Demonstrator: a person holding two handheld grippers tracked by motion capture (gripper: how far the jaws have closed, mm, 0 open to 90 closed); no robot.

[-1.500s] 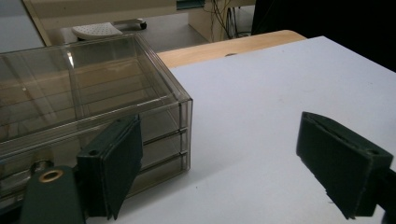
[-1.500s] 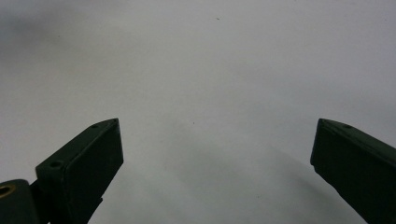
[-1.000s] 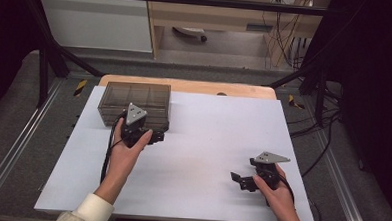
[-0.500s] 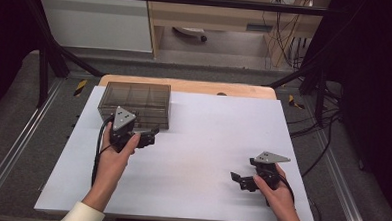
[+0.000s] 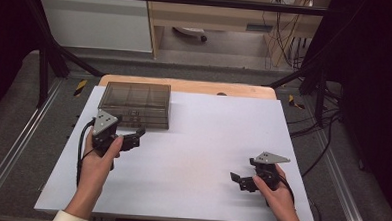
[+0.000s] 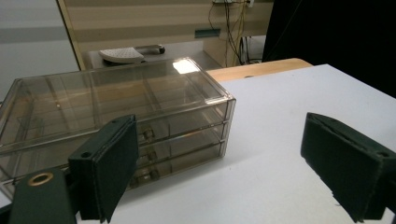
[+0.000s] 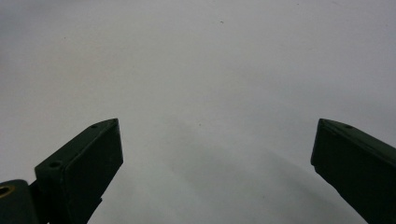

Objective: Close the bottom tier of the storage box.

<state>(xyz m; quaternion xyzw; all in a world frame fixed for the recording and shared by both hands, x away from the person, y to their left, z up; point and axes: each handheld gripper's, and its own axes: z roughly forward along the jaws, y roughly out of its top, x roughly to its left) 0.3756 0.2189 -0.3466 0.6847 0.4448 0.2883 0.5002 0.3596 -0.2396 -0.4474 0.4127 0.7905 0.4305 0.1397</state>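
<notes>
Left tongs (image 5: 135, 136): I have them spread wide with nothing between the jaws, low over the worktop (image 5: 202, 141), tips pointing toward about 2 o'clock in the high view.
Left hand (image 5: 98, 154): wrapped round the handle, forearm coming in from 7 o'clock, black cable looping off its left side.
Drawer box (image 5: 135, 104): smoky see-through plastic, sitting at roughly 11 o'clock on the worktop, just up from my left tongs and apart from them.
Drawer box close up (image 6: 116, 116): in the left gripper view I see stacked shallow drawers with small pulls on the front face, all pushed in, a glare spot on the lid; the near jaw overlaps the front at lower left, though I can't tell any contact from that.
Right tongs (image 5: 241, 180): also gaping, empty, at about 5 o'clock on the worktop, well apart from the drawer box, tips aimed toward 9 o'clock.
Right hand (image 5: 275, 189): gripping from behind, grey three-cornered plate (image 5: 271, 157) sitting on top.
Right gripper view: two black jaws far apart over bare white sheet (image 7: 201, 84), soft shadow under them.
Worktop edge: a strip of pale wood (image 5: 195, 86) shows along the far side at 12 o'clock, beyond the white sheet.
</notes>
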